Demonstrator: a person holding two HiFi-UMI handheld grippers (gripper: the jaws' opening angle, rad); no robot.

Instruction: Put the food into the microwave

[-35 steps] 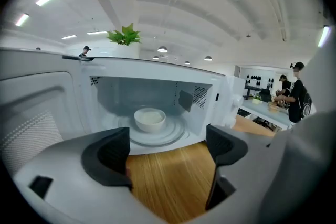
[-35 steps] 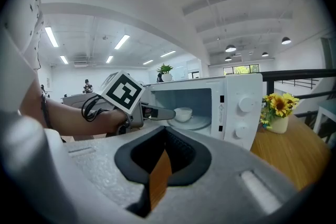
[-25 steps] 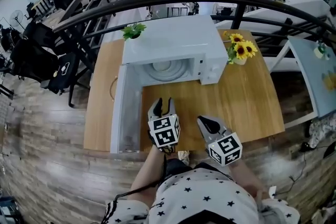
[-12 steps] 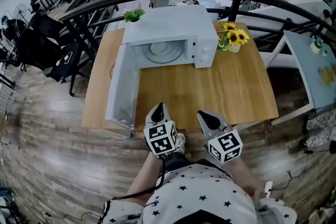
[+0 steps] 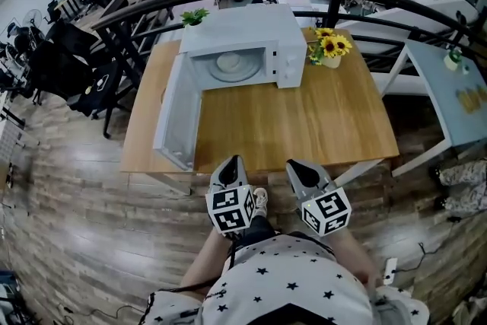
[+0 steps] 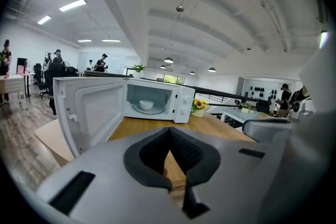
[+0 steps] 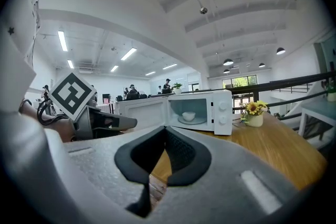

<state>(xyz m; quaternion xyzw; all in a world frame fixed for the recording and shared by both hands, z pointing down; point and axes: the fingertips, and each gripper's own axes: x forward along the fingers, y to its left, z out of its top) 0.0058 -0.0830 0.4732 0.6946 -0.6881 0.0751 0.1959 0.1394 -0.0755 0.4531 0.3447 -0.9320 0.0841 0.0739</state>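
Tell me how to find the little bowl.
Start at the wooden table: a white microwave stands at its far edge, door swung open. Inside, on the round plate, sits the bowl, small, plain white, not bright like the sunflowers beside the microwave.

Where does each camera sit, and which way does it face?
Head view: on the head, down at the open microwave; shows left gripper, right gripper, shirt.
Left gripper view: along its shut jaws toward the microwave; right gripper beside.
Right gripper view: along its shut jaws toward the microwave; left gripper, sleeve.
Shared: both gripper views see the bowl inside.
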